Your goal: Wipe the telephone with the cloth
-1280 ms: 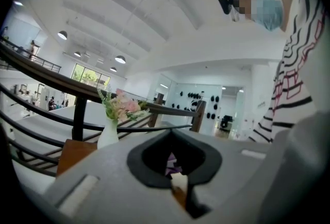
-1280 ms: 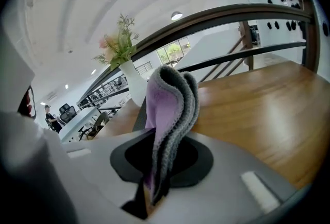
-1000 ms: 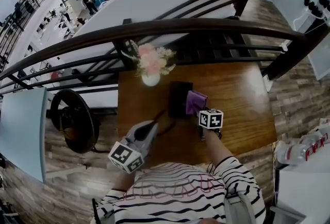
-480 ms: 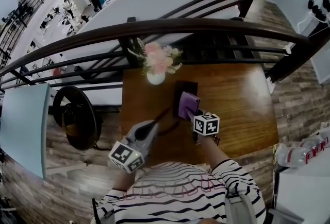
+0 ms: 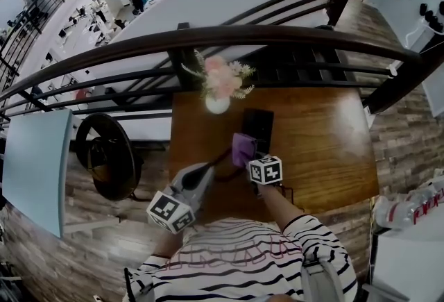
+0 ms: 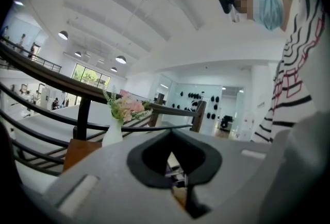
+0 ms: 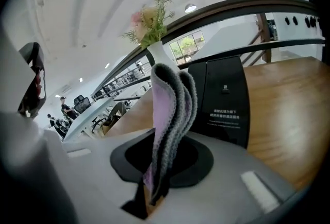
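Observation:
A flat black telephone [image 5: 259,123] lies on the wooden table [image 5: 326,148], just in front of a white vase of pink flowers [image 5: 218,103]. My right gripper [image 5: 245,157] is shut on a folded purple cloth [image 5: 243,148], which sits at the phone's near left corner. In the right gripper view the cloth [image 7: 170,109] stands up out of the right gripper [image 7: 157,183], with the telephone [image 7: 224,97] and the vase [image 7: 157,51] just beyond it. My left gripper [image 5: 207,171] hovers over the table's near left part, shut and holding nothing. It looks shut in its own view too [image 6: 172,158].
A dark curved railing [image 5: 229,37] runs behind the table, with an open drop beyond it. A dark cord [image 5: 223,157] lies on the table beside the left gripper's tip. A round black stool [image 5: 107,155] stands left of the table. Bare wood shows on the table's right half.
My right gripper has carried the cloth leftward and nearer across the telephone, from its right side to its near left corner. The left gripper has stayed in place.

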`<state>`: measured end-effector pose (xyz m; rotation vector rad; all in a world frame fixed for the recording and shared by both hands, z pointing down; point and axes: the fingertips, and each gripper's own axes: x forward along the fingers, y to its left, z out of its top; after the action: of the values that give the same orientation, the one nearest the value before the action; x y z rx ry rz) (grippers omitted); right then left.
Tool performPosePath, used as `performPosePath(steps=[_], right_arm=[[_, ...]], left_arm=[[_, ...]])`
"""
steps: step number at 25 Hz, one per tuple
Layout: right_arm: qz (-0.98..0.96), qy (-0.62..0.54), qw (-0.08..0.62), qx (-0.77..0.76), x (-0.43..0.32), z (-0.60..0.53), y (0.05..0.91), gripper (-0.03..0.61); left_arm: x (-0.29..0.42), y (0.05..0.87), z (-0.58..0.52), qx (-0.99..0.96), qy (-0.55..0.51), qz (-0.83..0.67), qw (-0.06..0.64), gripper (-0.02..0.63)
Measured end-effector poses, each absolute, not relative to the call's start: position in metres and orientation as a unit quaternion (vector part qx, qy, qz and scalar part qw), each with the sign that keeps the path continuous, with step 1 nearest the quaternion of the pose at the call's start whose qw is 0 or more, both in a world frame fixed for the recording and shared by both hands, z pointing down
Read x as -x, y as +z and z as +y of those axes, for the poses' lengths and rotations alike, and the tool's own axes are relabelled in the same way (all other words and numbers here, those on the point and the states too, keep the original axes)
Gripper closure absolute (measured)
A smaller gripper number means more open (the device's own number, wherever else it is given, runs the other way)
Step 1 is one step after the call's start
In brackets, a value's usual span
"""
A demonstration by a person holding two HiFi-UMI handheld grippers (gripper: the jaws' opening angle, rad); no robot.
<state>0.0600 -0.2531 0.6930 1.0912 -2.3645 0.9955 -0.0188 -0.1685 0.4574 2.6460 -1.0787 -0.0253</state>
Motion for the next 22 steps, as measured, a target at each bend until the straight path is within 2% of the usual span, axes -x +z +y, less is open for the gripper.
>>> performPosePath(steps=[16, 22], right_arm=[[-0.781, 0.36, 0.178, -0.478, -0.171, -0.248, 0.709, 0.528], [-0.764, 0.363, 0.175, -0.504, -0.19, -0.24, 0.709, 0.528]], left_arm=[[-0.016, 0.464, -0.178, -0.939, -0.002, -0.312, 0.146, 0.612], [-0.016, 0.466, -0.177, -0.942, 0.0, -0.3, 0.147, 0.612]])
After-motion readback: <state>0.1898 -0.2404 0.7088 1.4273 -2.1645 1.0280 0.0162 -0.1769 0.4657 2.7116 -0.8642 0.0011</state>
